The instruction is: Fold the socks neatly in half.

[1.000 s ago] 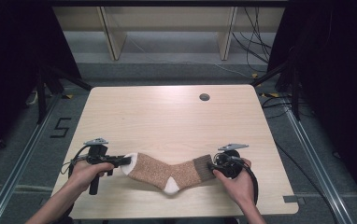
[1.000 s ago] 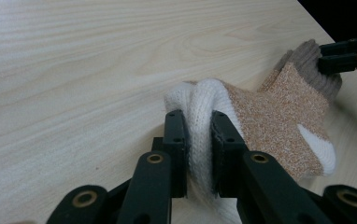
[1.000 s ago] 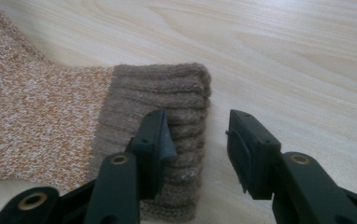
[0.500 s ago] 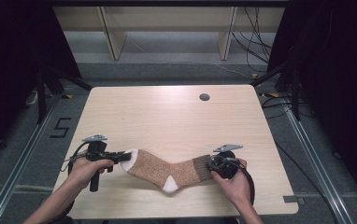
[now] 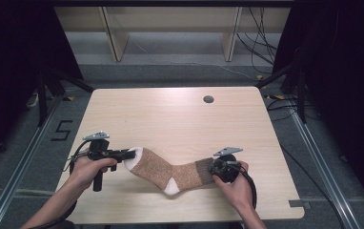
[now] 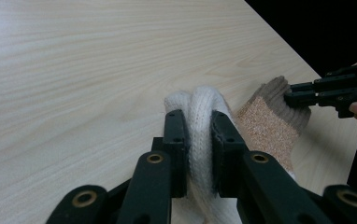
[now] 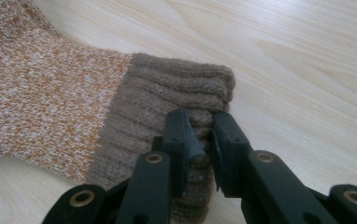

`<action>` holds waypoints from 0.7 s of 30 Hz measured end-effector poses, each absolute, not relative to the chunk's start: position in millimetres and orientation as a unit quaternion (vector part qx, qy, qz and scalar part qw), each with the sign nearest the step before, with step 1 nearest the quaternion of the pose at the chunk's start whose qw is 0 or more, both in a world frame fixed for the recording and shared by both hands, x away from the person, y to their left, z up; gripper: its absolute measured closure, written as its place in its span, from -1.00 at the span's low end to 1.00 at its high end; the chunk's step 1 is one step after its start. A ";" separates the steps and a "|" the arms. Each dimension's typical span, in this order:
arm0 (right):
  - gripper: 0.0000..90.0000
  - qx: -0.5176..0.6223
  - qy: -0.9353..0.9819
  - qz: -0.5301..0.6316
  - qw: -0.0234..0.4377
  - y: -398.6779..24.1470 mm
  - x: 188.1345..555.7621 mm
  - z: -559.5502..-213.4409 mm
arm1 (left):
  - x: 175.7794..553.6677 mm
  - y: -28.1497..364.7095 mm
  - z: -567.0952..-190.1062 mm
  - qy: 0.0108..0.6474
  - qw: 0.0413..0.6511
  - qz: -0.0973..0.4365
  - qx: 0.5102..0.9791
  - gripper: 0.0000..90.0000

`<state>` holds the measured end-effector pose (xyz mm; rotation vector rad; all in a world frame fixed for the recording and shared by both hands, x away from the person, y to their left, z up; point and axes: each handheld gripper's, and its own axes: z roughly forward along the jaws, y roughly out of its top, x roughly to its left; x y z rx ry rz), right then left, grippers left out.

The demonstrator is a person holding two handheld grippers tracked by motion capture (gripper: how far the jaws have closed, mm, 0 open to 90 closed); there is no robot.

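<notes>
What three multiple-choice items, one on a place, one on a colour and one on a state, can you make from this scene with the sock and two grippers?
1. Where does the sock lie?
A. near the table's front edge
B. beside the round hole
C. on the floor

2. What colour is the toe?
A. black
B. white
C. green

3. How is the left gripper?
A. open above the table
B. shut on the toe
C. shut on the cuff

Answers: 1 A, it lies between the hands, far from the hole. 2 B, white knit shows between the fingers. 3 B, both fingers press the toe; the right gripper pinches the brown cuff.
</notes>
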<state>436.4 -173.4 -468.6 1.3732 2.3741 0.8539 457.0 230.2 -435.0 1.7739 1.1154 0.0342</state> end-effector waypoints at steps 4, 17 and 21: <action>0.73 0.477 0.818 0.293 0.135 -171.5 436.0 -468.2 | 457.4 228.1 -430.9 0.458 0.504 0.016 0.732 0.74; 0.72 0.469 0.821 0.295 0.138 -167.1 438.2 -468.7 | 460.8 221.3 -419.8 0.451 0.514 0.023 0.729 0.74; 0.72 0.471 0.820 0.297 0.136 -164.9 438.3 -468.9 | 462.7 221.3 -417.5 0.449 0.513 0.023 0.731 0.74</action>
